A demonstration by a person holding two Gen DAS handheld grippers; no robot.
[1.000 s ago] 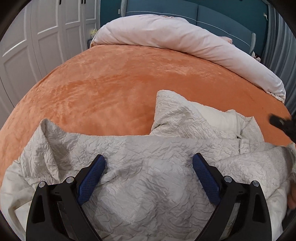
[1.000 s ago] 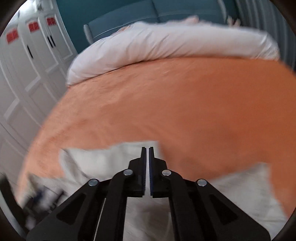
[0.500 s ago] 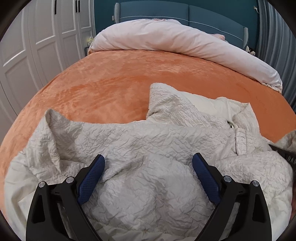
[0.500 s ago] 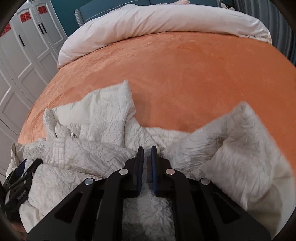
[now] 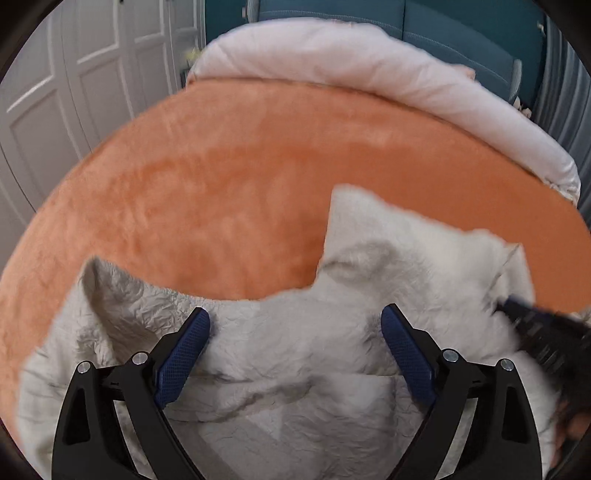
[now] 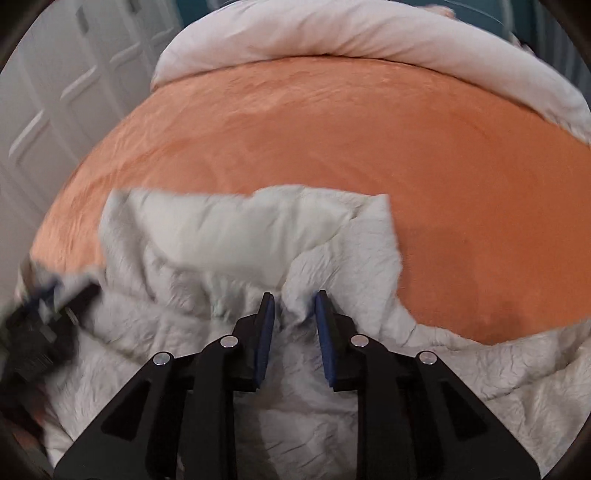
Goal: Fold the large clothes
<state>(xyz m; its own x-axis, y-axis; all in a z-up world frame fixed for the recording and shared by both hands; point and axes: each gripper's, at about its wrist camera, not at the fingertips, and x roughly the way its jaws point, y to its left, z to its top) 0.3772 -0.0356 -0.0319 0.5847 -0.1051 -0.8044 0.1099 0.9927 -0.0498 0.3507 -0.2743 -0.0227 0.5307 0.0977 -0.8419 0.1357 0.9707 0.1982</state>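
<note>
Motion blur smears the right gripper (image 5: 543,332) at three o'clock in the left view, the left gripper (image 6: 40,325) at nine o'clock opposite, and the garment's (image 6: 236,236) far folds.

No text, label, brand, number or sign can be read in either view; both are blurred by motion

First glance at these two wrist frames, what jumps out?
The orange blanket fills most of both views, with a rolled white duvet along its far edge. Near the cameras lies a crumpled cream garment. The left claw hovers wide open over it; the right claw is partly open around a raised fold.
</note>
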